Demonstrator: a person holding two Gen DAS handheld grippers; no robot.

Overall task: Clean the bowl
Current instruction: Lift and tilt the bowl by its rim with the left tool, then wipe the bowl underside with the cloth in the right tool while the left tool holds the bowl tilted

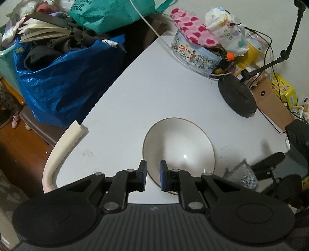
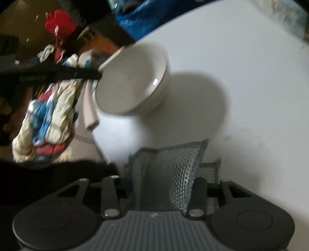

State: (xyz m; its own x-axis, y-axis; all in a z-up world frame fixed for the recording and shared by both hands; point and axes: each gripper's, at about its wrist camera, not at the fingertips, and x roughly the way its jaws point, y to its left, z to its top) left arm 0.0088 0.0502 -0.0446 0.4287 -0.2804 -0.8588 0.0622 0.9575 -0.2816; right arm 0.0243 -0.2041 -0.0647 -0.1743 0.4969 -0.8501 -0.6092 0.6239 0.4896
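Two hand-held grippers frame a white bowl (image 1: 178, 152) at the near edge of a pale table (image 1: 154, 92). The bowl is glossy and bare inside, with a thin brown line around its rim and a small glint of light low on its inner wall. In the right wrist view it is tilted, its mouth turned toward the camera, casting a broad shadow on the table.

We see our left gripper (image 1: 153, 174) with its blue-padded fingers (image 1: 163, 175) a narrow gap apart, straddling the bowl's near rim; whether the pads press the rim we cannot tell. Our right gripper (image 2: 164, 183) is clenched on a silvery mesh scouring pad (image 2: 173, 170), which stands up between its fingers just beside the bowl; that view is blurred.

Across the table sits a round biscuit tin (image 1: 195, 56) lettered "Danisa", with a pink heart-print cloth (image 1: 193, 29) draped over it. Next to it rests the black round base of a stand (image 1: 236, 96). Beyond the table edge, a teal bag (image 1: 110, 13) bears letters too cut off to read, above a blue woven bag (image 1: 63, 81).
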